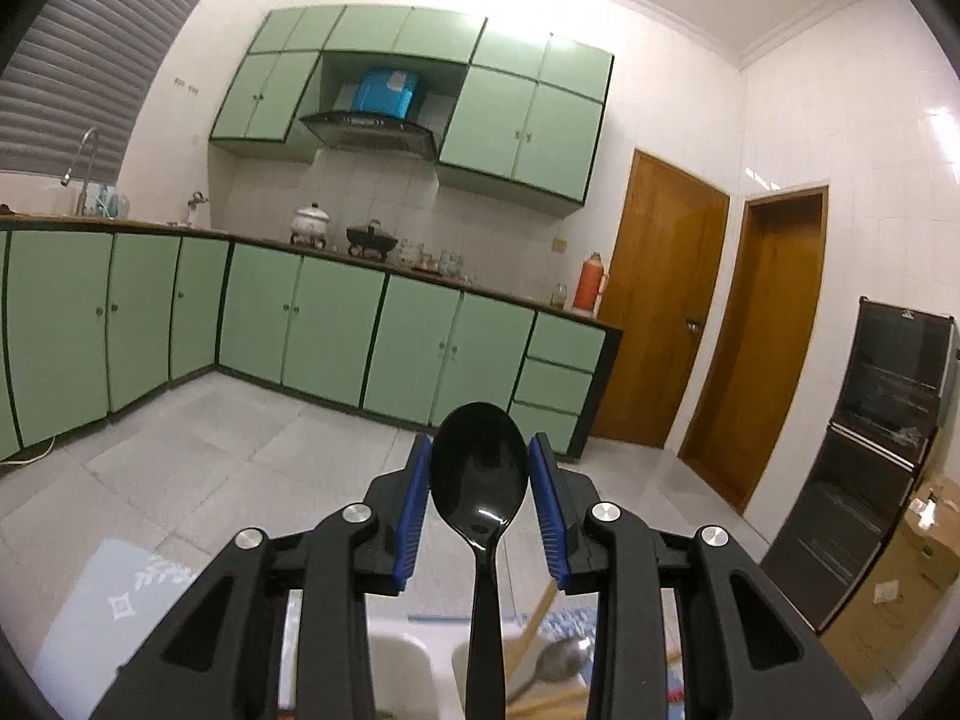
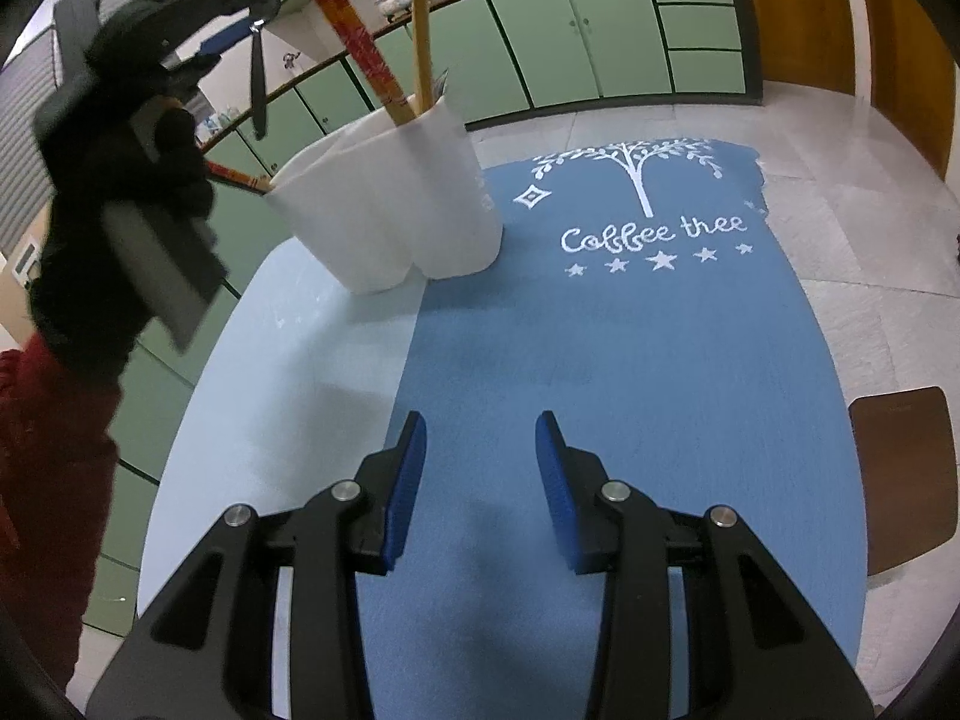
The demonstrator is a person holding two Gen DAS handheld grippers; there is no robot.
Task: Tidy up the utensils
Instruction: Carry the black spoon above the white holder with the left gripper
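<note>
1. We are holding the black spoon point(image 1: 480, 480) bowl-up between the blue pads of the left gripper point(image 1: 480, 474); its jaws are standing just beside the bowl on both sides, and we cannot tell whether they are pinching it or have let go. Its handle is pointing down into the white holder point(image 2: 396, 210).
2. We are judging the task as nearly done: the white holder is already carrying utensils, and the black spoon seems to be the last one going in.
3. We are counting, inside the holder from the left wrist view: one black spoon, one metal spoon point(image 1: 564, 657), and wooden sticks point(image 1: 540, 612) whose number we cannot fix there.
4. From the right wrist view we are counting one red-patterned stick point(image 2: 354, 36) and one plain wooden stick point(image 2: 422, 30) rising from the holder, plus one red-tipped piece point(image 2: 237, 176) poking out at its left rim.
5. The holder is standing near the far-left corner of the blue mat point(image 2: 630, 390), on the desk point(image 2: 288, 360).
6. We are keeping the right gripper point(image 2: 480, 438) over the mat's near edge, jaws wide apart and carrying nothing.
7. We are seeing no loose utensil lying on the mat or desk.
</note>
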